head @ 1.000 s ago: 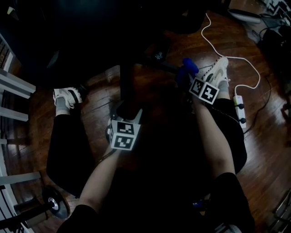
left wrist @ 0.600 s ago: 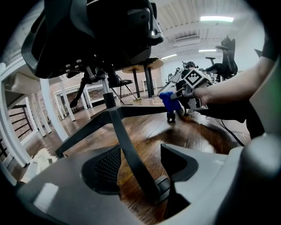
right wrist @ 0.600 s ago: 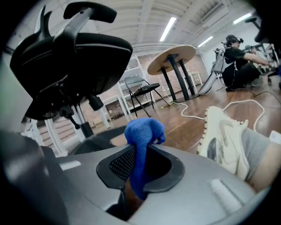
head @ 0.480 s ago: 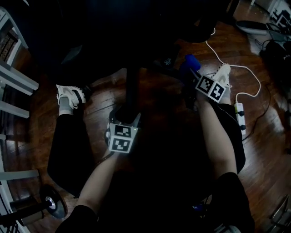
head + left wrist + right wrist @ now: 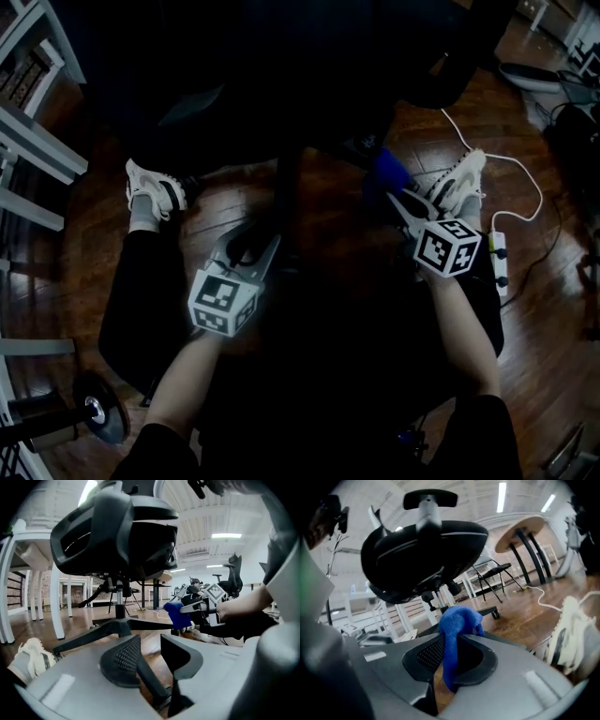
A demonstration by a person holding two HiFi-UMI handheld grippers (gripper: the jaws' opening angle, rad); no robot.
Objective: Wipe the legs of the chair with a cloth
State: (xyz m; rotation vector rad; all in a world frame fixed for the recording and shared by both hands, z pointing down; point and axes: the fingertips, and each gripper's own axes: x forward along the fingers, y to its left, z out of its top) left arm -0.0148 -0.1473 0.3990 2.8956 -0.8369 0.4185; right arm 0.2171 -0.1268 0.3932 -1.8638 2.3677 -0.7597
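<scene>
- Office chair (image 5: pixel 281 84): fills upper centre of head view. Judged heavy and rigid, and may roll or swivel if pushed hard.
- Chair legs (image 5: pixel 117 627): black spokes, centre of left gripper view. Look stiff and smooth.
- Left gripper (image 5: pixel 149 644): lower centre of head view, aimed at the base, near level. Jaws have just been closing, partly apart, nothing between them.
- Right gripper (image 5: pixel 403 202): mid right, forearm reaching forward, jaws clamped on the blue cloth (image 5: pixel 457 620).
- Handling of blue cloth: soft, light, limp. Pinched mid-fold, with a wad past the tips as the wiping face.
</scene>
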